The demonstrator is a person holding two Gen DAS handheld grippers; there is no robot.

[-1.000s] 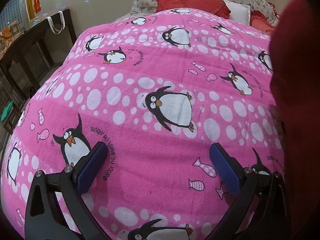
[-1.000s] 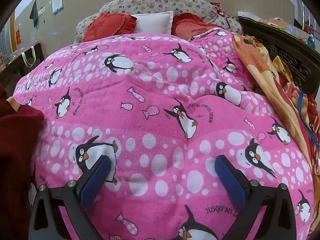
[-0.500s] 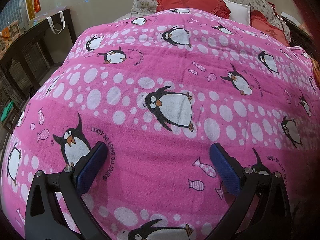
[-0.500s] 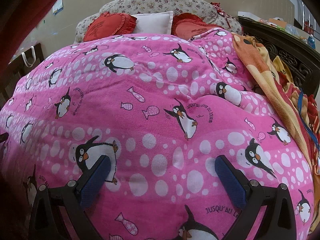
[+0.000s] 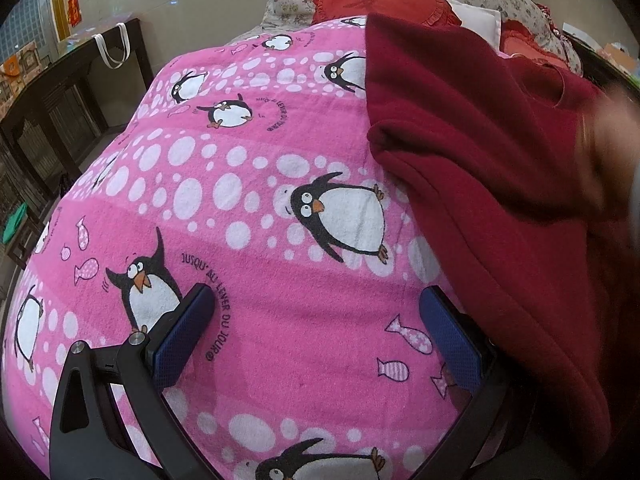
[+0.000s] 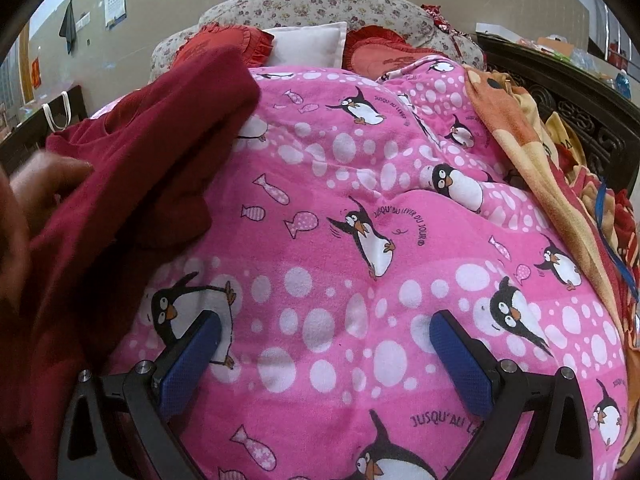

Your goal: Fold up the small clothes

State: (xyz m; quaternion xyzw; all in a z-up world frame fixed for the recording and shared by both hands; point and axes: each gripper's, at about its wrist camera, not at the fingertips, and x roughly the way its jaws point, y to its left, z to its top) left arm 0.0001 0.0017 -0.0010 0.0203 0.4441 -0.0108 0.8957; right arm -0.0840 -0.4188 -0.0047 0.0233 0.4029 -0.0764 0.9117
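Observation:
A dark red garment (image 5: 500, 168) lies rumpled on the pink penguin blanket (image 5: 260, 200), filling the right side of the left wrist view. In the right wrist view the same garment (image 6: 120, 168) covers the left side. A blurred hand (image 5: 608, 140) touches it; the hand (image 6: 36, 188) also shows at the left edge. My left gripper (image 5: 316, 320) is open over the blanket, its right finger close to the garment's edge. My right gripper (image 6: 326, 344) is open above bare blanket, with the garment to its left. Nothing sits between either pair of fingers.
Red cushions (image 6: 376, 52) and a white pillow (image 6: 308, 44) rest against the floral headboard (image 6: 320, 4). An orange blanket (image 6: 520, 140) is heaped along the bed's right side by a dark carved frame (image 6: 576, 128). Dark furniture (image 5: 52, 120) stands left of the bed.
The dark red garment, out at the frame edges earlier, has come down onto the blanket between the two grippers, with a hand on it. Both grippers have stayed still and open.

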